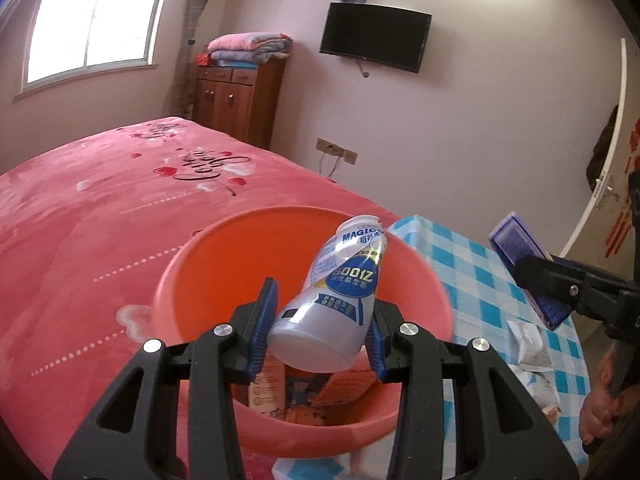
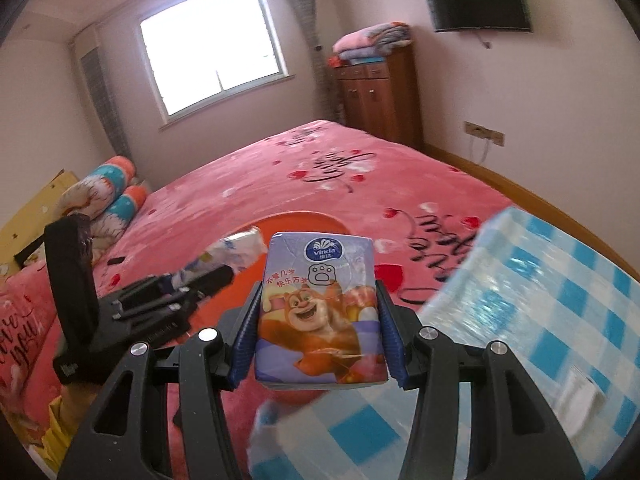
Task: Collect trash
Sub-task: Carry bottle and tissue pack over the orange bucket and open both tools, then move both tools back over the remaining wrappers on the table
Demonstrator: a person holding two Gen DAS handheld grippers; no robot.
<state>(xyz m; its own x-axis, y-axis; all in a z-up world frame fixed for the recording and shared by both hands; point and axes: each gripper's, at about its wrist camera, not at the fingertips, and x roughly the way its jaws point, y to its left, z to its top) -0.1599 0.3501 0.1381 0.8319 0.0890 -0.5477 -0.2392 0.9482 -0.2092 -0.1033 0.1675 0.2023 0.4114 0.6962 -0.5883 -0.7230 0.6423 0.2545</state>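
**Both grippers carrying trash at the orange bin**

Two grippers are showing, each carrying one piece of trash, and one orange bin (image 1: 192, 280) is sitting between the bed (image 1: 80, 208) and the desk (image 1: 472, 264) with its blue-checked cloth.

The left gripper (image 1: 320, 332) is clamping its fingers (image 1: 264, 320) on one white plastic bottle (image 1: 340, 292). The bottle is lying tilted between the pads, its base toward the camera and its neck leaning toward 1 o'clock, hanging over the open mouth of the bin. Inside the bin, at 6 o'clock from the bottle, some printed cartons or wrappers are already lying; their number cannot be told.

The right gripper (image 2: 320, 332) is squeezing its fingers (image 2: 244, 340) on both side edges of one tissue pack (image 2: 320, 304), printed with a cartoon bear and standing upright between the pads. The bin's rim is peeking out beyond the pack at 12 o'clock, and the left gripper with its bottle is reaching in from 9 o'clock.

The desk edge is running close along the bin at 3 o'clock in the left wrist view, with crumpled white wrappers (image 1: 528, 340) lying on the cloth. The bed is lying broad and open from 9 to 12 o'clock, and a wooden cabinet (image 1: 236, 96) is standing well apart against the far wall.
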